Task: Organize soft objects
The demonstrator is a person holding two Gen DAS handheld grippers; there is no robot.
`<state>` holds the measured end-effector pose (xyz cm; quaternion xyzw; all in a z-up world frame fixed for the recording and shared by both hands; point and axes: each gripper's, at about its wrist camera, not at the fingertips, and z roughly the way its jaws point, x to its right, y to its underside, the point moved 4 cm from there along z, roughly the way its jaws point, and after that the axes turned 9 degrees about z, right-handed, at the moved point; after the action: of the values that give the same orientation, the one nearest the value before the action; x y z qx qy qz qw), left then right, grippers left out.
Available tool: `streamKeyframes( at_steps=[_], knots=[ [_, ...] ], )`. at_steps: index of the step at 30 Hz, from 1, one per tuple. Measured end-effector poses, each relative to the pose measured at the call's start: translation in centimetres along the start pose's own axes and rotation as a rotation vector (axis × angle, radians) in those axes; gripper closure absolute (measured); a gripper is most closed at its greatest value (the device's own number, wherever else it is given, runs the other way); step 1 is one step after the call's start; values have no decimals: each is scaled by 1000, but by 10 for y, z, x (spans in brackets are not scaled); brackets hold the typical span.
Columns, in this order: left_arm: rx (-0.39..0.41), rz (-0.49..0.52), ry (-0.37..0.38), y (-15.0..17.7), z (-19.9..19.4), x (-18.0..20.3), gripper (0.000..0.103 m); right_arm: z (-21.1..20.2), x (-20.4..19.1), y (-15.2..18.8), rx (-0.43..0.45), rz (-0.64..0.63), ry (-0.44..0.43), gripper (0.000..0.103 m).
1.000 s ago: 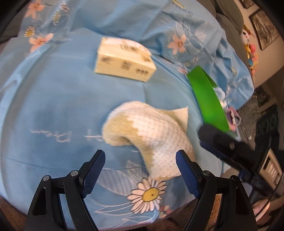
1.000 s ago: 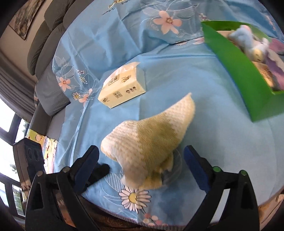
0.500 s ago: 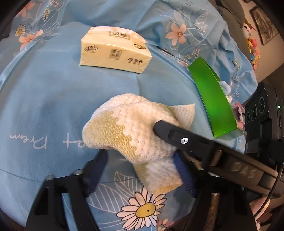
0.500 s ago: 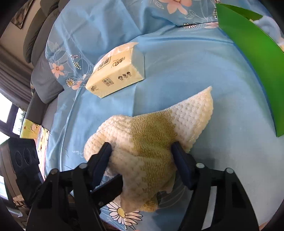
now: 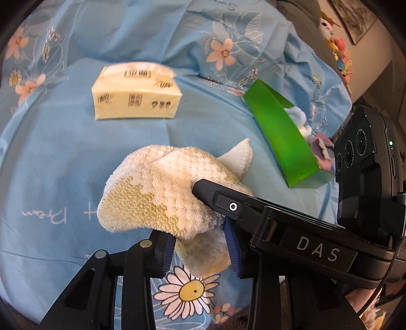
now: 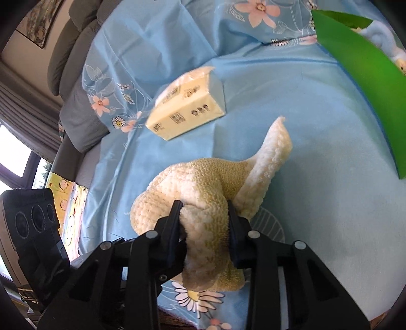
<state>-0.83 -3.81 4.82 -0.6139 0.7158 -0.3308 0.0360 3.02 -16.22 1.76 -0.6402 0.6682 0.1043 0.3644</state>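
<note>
A: Nearest, in the left wrist view: left gripper (image 5: 201,250), black with blue ribbed pads, jaws just closed in and now pinching the lower fold of the cream-and-yellow fluffy knitted cloth (image 5: 162,193). Agreed?

B: Agreed. Same from the other side: right gripper (image 6: 205,228), black, jaws likewise just drawn together, clamped on a bunched hump of that cream-and-yellow fluffy knitted cloth (image 6: 210,193). Cloth squeezed between the pads, bulging above and below them.

A: Seen crossing the left wrist view from the right, the right gripper's black finger (image 5: 218,195) lying against the cloth's upper side. Lettering "DAS" on its body.

B: Beneath the cloth: light blue bedsheet with printed daisies and pink flowers (image 5: 76,157). One pointed corner of the cloth sticking up and away from both grippers.

A: Farther back, well apart from the cloth: pale yellow rectangular soft pack of tissues (image 5: 135,97), lying flat on the sheet.

B: Off to the right, bright green open box (image 5: 281,132), tilted, with pale blue and lilac soft items inside; exact kind unclear.

A: Farthest: grey sofa cushions (image 6: 73,48) and a framed picture on the wall (image 6: 40,20).
</note>
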Motion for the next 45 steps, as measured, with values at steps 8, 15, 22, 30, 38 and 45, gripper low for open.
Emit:
streamKeyframes(
  at_steps=[8,15,22,30,38,45],
  knots=[
    [57,55,-16,-11,-22,15,66,-27,-16,-2,73,-29,-25,72],
    [90,94,-14,-17,-35,27,66,-46,-25,-2,126,-46,-21,72],
    [93,113,4,-16,-39,33,66,-57,-27,0,152,-44,-3,72],
    [98,123,31,-13,-44,38,66,-65,-31,6,174,-34,26,71],
    [125,143,44,-16,-53,46,66,-75,-37,8,209,-39,34,71],
    [139,159,50,-18,-60,52,66,-84,-40,11,237,-35,35,70]
  ],
)
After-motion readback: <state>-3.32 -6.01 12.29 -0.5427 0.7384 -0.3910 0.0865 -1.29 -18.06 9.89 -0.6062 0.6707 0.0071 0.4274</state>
